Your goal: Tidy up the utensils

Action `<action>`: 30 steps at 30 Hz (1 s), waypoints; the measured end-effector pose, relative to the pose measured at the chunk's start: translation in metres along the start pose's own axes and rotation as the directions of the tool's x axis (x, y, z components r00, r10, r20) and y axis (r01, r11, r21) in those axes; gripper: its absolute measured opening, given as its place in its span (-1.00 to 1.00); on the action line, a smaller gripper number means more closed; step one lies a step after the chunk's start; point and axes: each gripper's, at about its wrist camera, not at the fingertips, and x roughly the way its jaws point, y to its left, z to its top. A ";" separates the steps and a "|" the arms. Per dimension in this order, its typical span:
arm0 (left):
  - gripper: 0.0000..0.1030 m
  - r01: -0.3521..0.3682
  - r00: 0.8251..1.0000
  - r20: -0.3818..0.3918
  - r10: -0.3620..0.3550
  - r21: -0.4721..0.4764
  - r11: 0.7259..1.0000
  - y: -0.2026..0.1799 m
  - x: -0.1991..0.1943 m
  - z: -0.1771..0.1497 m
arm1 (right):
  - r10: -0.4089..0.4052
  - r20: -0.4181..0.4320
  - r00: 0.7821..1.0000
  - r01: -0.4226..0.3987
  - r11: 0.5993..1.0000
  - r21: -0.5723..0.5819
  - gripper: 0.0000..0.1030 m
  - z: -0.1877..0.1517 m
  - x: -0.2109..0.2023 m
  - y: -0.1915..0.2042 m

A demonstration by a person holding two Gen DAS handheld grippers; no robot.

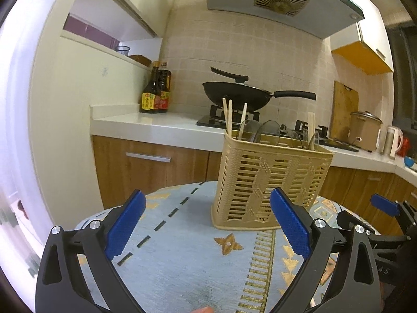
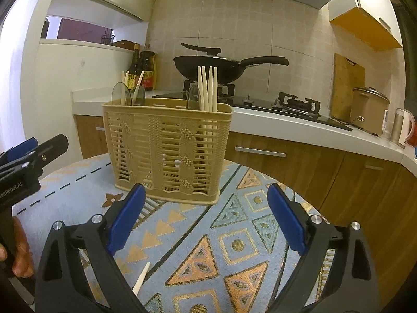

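A tan slatted utensil basket (image 1: 268,180) stands on the round table with the patterned blue cloth (image 1: 187,255); it also shows in the right wrist view (image 2: 166,151). Chopsticks (image 2: 207,88) and spoons (image 2: 121,94) stand upright in it. One loose pale chopstick (image 2: 141,277) lies on the cloth near the right gripper's left finger. My left gripper (image 1: 208,221) is open and empty, short of the basket. My right gripper (image 2: 206,216) is open and empty, in front of the basket.
A kitchen counter (image 1: 156,127) runs behind the table with sauce bottles (image 1: 156,91), a black wok (image 1: 239,91) on the gas stove, a cutting board (image 1: 344,109), a rice cooker (image 1: 365,130) and a kettle (image 1: 393,140). The left gripper shows at the right wrist view's left edge (image 2: 28,156).
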 end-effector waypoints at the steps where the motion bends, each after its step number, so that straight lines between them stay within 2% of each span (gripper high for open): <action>1: 0.82 -0.003 1.000 0.001 0.003 0.006 1.000 -0.001 0.000 0.000 | -0.001 -0.001 1.000 0.001 1.000 0.001 0.74 0.000 0.000 0.000; 30: 0.85 -0.010 0.999 -0.034 0.011 0.031 0.999 -0.005 0.007 -0.001 | -0.014 -0.012 1.000 0.014 1.000 0.017 0.77 0.000 0.002 -0.004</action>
